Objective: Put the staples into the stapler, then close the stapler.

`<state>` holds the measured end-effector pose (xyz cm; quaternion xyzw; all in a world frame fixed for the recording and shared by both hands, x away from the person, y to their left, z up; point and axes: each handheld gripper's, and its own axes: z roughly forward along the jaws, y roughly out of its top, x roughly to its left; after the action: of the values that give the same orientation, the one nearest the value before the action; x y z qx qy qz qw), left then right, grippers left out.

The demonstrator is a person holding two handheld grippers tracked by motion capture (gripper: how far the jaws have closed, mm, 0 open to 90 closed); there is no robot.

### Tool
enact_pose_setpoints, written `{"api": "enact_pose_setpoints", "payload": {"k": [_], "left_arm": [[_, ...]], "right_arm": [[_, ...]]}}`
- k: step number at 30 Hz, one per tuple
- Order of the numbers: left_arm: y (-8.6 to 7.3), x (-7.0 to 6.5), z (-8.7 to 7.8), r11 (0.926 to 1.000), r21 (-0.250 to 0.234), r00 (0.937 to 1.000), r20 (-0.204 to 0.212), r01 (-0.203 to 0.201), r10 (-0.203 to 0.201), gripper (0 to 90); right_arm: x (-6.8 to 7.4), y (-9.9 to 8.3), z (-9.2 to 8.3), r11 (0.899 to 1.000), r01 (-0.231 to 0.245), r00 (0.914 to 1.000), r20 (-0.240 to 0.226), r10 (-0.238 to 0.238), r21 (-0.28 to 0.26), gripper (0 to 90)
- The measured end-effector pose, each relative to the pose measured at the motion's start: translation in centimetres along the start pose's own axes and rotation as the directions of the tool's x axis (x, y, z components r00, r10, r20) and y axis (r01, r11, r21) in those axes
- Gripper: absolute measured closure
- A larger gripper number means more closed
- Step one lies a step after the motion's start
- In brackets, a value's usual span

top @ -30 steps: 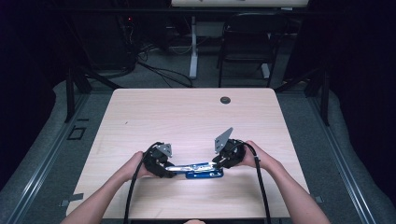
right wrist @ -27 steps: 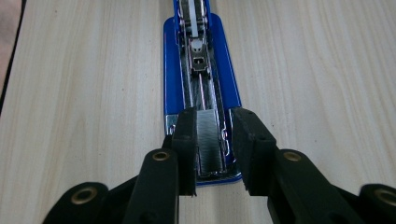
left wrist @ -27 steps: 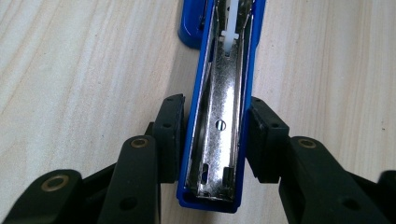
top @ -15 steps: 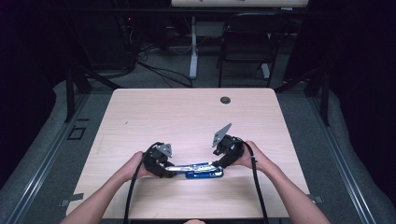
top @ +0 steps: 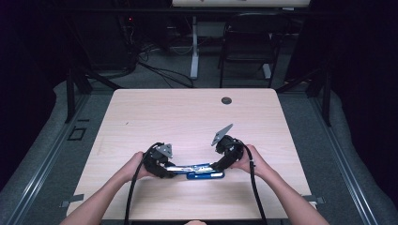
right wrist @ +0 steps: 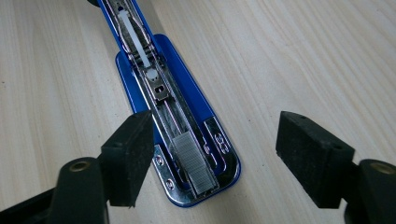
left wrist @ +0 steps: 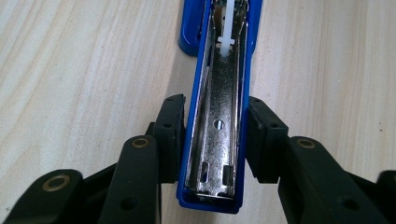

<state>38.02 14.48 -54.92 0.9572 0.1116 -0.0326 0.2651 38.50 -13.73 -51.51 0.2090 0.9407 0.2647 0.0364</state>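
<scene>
Left gripper point(left wrist: 212, 140): clamping the blue stapler point(left wrist: 219, 116) by its opened top arm, pads pressing both sides
Right gripper point(right wrist: 224, 158): jaws spread wide, having just been opening, straddling the stapler's staple-loaded front end untouched
Stapler: lying on the table point(top: 187, 117)

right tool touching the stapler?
Apart. Right gripper view: the right tool, just opened, has both pads off the stapler, with bare table between.
</scene>
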Motion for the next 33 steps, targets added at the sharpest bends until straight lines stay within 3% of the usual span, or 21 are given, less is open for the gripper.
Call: {"api": "enact_pose_setpoints", "payload": {"k": [5,14,18,24,27,28,33], "left_arm": [[0.0,-0.1,-0.1,0.9999,-0.009,1.0,-0.001,-0.006,0.006,61.7],[0.1,-0.2,-0.5,0.9993,-0.035,1.0,0.001,-0.009,0.009,61.6],[0.1,-0.2,-0.7,0.9986,-0.051,0.9999,-0.003,-0.013,0.012,61.6],[0.2,-0.2,-1.0,0.997,-0.076,0.9998,0.009,-0.015,0.016,61.7],[0.3,-0.3,-1.2,0.9976,-0.065,0.9997,-0.008,-0.023,0.022,61.8],[0.2,-0.2,-1.2,0.9965,-0.08,0.9997,0.007,-0.021,0.022,61.8],[0.3,-0.3,-1.4,0.9964,-0.081,0.9996,-0.003,-0.028,0.027,61.9]], "right_arm": [[0.1,-0.1,-0.1,1.0,-0.029,0.9996,0.006,0.029,-0.009,24.6],[0.7,0.0,-0.4,1.0,-0.023,0.9992,0.032,0.023,-0.016,27.8],[0.8,0.1,-0.5,0.999,-0.02,0.9995,0.025,0.022,-0.042,30.8],[0.9,-0.1,-1.0,0.997,-0.031,0.9986,0.04,0.034,-0.066,40.3],[1.0,0.0,-1.2,0.996,-0.037,0.998,0.049,0.041,-0.085,49.9],[1.1,0.0,-1.1,0.994,-0.044,0.9976,0.048,0.049,-0.096,53.5],[1.9,0.5,-1.1,0.993,-0.017,0.999,0.039,0.022,-0.113,67.9]]}}
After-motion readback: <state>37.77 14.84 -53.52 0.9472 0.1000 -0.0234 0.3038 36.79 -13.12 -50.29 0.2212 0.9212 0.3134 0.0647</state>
